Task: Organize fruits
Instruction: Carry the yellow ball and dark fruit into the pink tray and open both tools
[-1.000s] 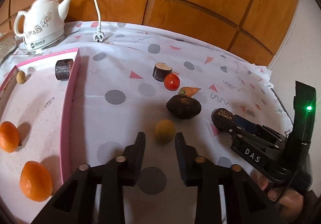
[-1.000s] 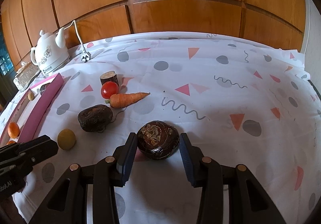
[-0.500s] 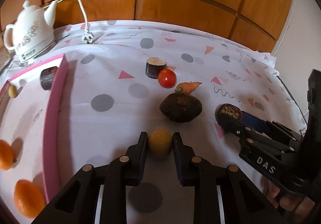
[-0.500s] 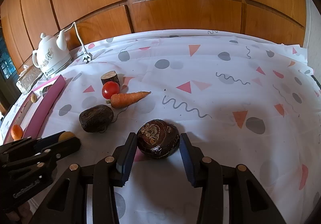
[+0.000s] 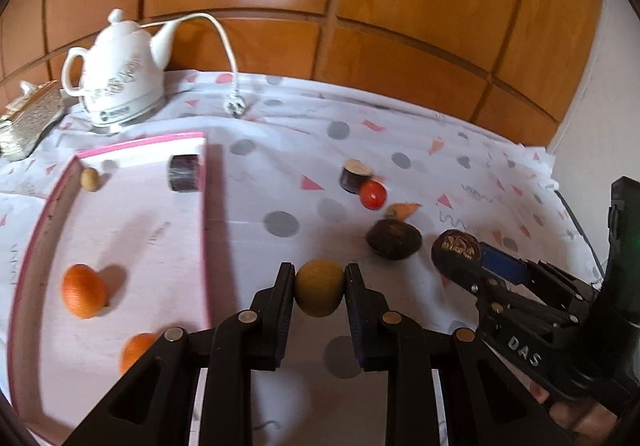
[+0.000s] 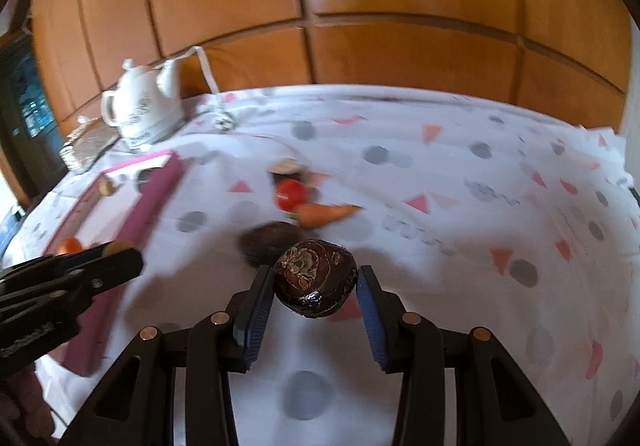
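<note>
Fruits are being gathered into the pink tray at the left of the desk, and two pieces are now being carried at once. The left tool is clenching a round yellow-green fruit between its pads; a second ago that fruit was lying on the cloth ahead of parted fingers, and now it is sitting higher, with its shadow well below it, so it looks lifted. The right tool is gripping a dark brown, glossy fruit, which was resting on the cloth between open fingers a second ago and now appears raised too. Both pickups seem finished, so the carry to the tray is probably next.

Inside the tray, two oranges are lying near the front, with a small pale fruit and a dark cut stub at the back. Out on the cloth, another dark round fruit, a tomato, a carrot and a second cut stub are waiting. A white kettle is standing behind the tray. The tray's raised pink wall is lying between the tools and its floor, so each fruit will likely need to clear it.
</note>
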